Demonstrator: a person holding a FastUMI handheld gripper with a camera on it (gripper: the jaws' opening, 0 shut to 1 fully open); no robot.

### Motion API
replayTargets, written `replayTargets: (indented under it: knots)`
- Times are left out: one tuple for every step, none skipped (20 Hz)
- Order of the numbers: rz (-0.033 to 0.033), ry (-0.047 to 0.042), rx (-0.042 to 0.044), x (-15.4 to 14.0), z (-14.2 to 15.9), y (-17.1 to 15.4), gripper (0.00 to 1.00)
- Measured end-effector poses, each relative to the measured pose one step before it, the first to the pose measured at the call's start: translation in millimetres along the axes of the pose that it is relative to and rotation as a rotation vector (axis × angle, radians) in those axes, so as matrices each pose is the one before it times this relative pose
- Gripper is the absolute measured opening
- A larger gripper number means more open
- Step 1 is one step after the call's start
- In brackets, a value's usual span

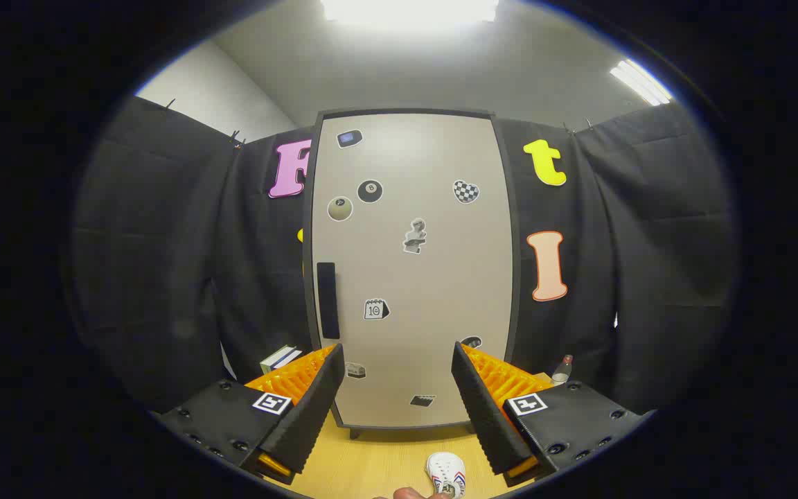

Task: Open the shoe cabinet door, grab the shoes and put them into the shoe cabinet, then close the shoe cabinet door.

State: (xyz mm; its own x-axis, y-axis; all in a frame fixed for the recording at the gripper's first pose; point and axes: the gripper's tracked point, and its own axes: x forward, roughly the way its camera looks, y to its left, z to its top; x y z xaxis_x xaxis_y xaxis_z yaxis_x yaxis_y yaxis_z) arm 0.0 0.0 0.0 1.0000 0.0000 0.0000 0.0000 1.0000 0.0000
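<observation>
The gripper (393, 388) is spread wide and grasps nothing, its 2 fingers (309, 402) framing the lower part of the closed door (413, 277) of the cabinet (503, 229) straight ahead; that squared-up stance probably suits a reach for the dark handle (327, 299) on the door's left edge. A white shoe (446, 473) lies on the wooden floor (378, 461) near the fingers and a little right, short of the cabinet, likely left there until the door is open. None of the task looks done yet.
</observation>
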Motion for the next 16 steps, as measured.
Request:
replayTargets:
  knots:
    - [0.00275, 0.0034, -0.00518, -1.04, -1.16, 2.11, 0.97]
    - [0.00368, 0.00453, -0.00451, -1.81, -0.15, 1.42, 0.97]
    - [0.00216, 0.00363, -0.00488, -0.6, -0.69, 1.82, 0.97]
    - [0.00169, 0.00043, -0.00345, -2.0, 0.71, 0.04, 0.97]
    - [0.00063, 0.00015, -0.00113, -2.87, 0.24, 0.12, 0.97]
    - [-0.00173, 0.00154, 0.00026, -1.59, 0.06, -0.75, 0.97]
    - [-0.00096, 0.00265, 0.00289, -0.4, -0.24, -0.35, 0.97]
    - [-0.00003, 0.00059, 0.00366, -1.88, 2.22, -1.24, 0.97]
    - [-0.00284, -0.00001, 0.00389, -1.23, 1.25, -2.01, 0.97]
    - [-0.00375, -0.00265, 0.00228, -1.21, 2.22, -2.46, 0.97]
    - [-0.00418, -0.00365, 0.00276, -1.85, 1.48, -3.37, 0.97]
    - [-0.0051, -0.00316, 0.00295, -1.5, 2.09, -3.09, 0.97]
    - [-0.00352, -0.0014, 0.00262, -2.44, 1.39, -3.49, 0.97]
    - [-0.00372, 0.00056, 0.00203, -0.35, 0.93, -3.19, 0.97]
    - [-0.00776, -0.00015, 0.00081, -0.98, 1.0, -4.33, 0.97]
    - [-0.00916, 0.00381, 0.00374, -0.95, -0.71, -4.59, 0.97]
